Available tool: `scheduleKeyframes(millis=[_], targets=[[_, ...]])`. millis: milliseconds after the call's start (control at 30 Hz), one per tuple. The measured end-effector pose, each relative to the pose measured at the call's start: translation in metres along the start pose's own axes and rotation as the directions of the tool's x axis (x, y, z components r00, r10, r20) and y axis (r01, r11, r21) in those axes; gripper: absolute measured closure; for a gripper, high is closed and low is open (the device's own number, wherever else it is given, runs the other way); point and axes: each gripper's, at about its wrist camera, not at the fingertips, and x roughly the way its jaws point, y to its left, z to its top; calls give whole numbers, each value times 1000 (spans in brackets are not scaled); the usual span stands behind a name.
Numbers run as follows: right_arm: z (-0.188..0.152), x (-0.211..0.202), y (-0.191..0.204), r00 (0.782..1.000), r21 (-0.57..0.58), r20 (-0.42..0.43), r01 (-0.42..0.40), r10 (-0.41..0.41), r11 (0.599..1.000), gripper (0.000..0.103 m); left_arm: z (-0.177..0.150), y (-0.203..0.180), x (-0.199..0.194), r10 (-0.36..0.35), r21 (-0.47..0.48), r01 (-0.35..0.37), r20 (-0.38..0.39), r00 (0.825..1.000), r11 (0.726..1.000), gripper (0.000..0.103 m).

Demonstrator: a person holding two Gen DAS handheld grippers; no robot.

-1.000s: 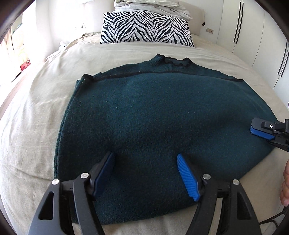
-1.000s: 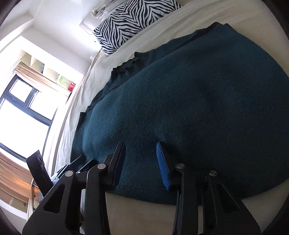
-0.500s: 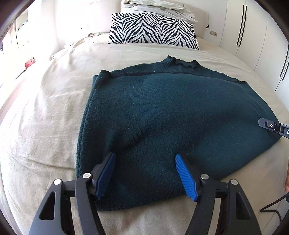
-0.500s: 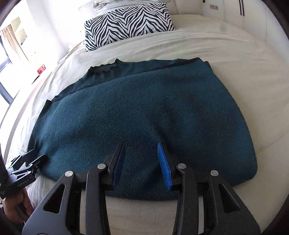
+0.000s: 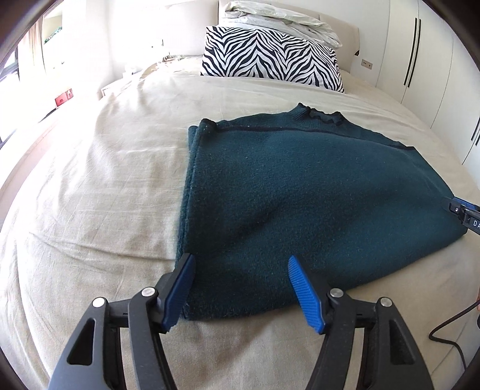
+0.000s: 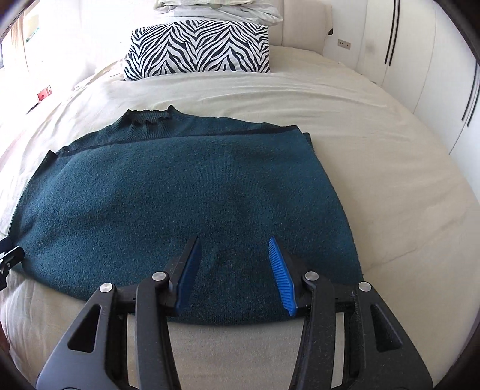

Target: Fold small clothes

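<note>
A dark teal knitted sweater (image 5: 303, 192) lies flat on the bed with its collar toward the pillow and both sides folded in; it also shows in the right wrist view (image 6: 180, 195). My left gripper (image 5: 240, 264) is open and empty over the sweater's near left hem corner. My right gripper (image 6: 234, 249) is open and empty over the near hem toward the right side. The right gripper's tip (image 5: 463, 208) shows at the sweater's right edge in the left view. The left gripper's tip (image 6: 9, 258) shows at the left edge in the right view.
The bed has a beige sheet (image 5: 90, 186). A zebra-striped pillow (image 5: 270, 57) stands at the headboard with folded bedding (image 5: 276, 18) on top. White wardrobes (image 5: 426, 54) line the right side. A black cable (image 5: 450, 330) lies at the near right.
Both grippers have drawn back toward the near edge of the bed and swung to face the headboard. The sweater has not moved. Both stay open.
</note>
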Motion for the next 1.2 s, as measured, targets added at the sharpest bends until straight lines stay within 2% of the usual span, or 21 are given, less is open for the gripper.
scheduleKeyframes(millis=[167, 467, 700, 833, 933, 1000, 1100, 1167, 1200], targets=[[7, -20, 18, 998, -78, 52, 47, -43, 996, 58, 9, 0, -10, 10, -6, -10, 28, 1000, 1000, 35], [12, -41, 52, 991, -186, 105, 104, -85, 977, 56, 31, -14, 1, 0, 5, 0, 49, 999, 1000, 35], [18, -37, 76, 990, -246, 110, 115, -91, 962, 56, 45, -25, 38, 22, 44, -22, 9, 1000, 999, 35], [22, -34, 92, 989, -289, 124, 118, -86, 950, 56, 42, -24, 56, 34, 69, -34, 1, 999, 997, 29], [27, -29, 104, 990, -312, 122, 103, -67, 945, 56, 41, -20, 59, 15, 56, -15, 4, 1000, 998, 28], [31, -26, 110, 993, -316, 113, 74, -41, 946, 56, 41, -17, 62, 0, 43, 0, 1, 1000, 999, 28], [41, -16, 110, 995, -277, 70, -43, 65, 960, 56, 41, -21, 63, 20, 60, -20, -4, 1000, 998, 27], [50, -6, 104, 978, -212, 29, -195, 206, 958, 55, 40, -23, 64, 31, 65, -31, -5, 1000, 997, 27], [56, 3, 99, 955, -158, 0, -293, 296, 943, 55, 40, -23, 64, 31, 64, -31, -6, 999, 997, 27]])
